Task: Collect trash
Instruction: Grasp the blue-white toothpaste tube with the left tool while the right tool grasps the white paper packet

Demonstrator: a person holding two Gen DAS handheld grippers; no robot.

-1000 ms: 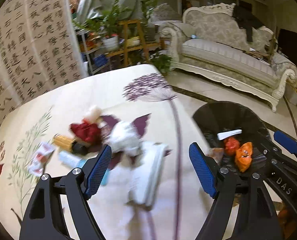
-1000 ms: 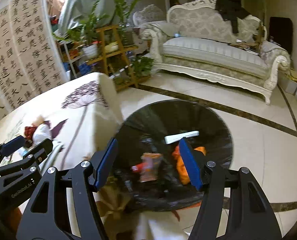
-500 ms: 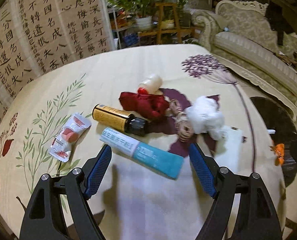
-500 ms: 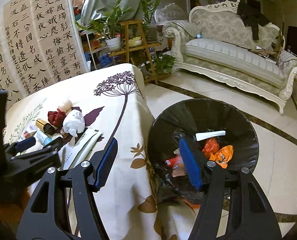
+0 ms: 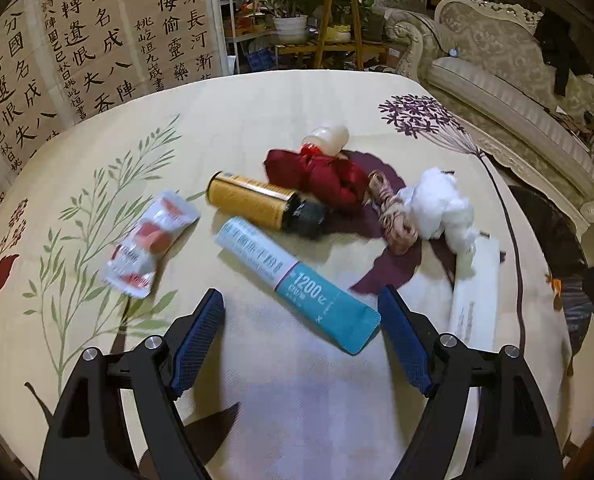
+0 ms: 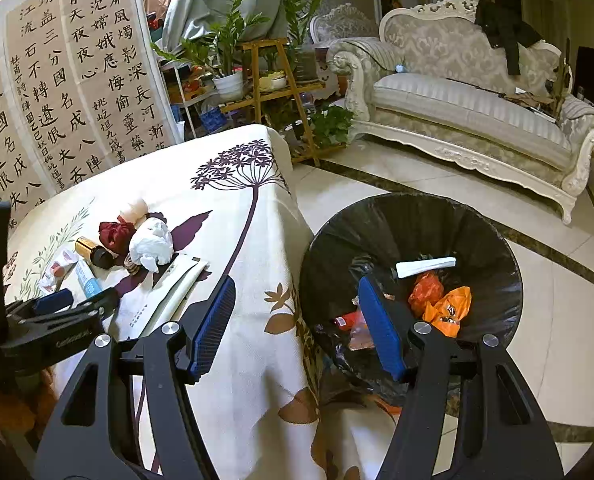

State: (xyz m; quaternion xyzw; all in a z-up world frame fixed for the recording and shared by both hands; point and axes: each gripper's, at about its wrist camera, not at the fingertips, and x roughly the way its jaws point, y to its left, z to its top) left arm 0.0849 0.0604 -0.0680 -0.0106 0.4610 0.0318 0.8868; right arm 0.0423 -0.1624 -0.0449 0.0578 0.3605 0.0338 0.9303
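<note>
Both tongs empty | left tongs (image 5: 301,332) swung from bin to tube (image 5: 297,282)

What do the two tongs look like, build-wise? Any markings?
Both match: the left tongs and right tongs have matte black skeletal fingers with triangular cut-outs, silver pivot bolts, and ribbed blue pads on the inner faces. Seen from the right wrist view, the left tongs' side carries small pale lettering, too blurred to read. No cables or sleeves are visible.

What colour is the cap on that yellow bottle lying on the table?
Black. The bottle cap shows best in the left wrist view, on the yellow bottle.
</note>
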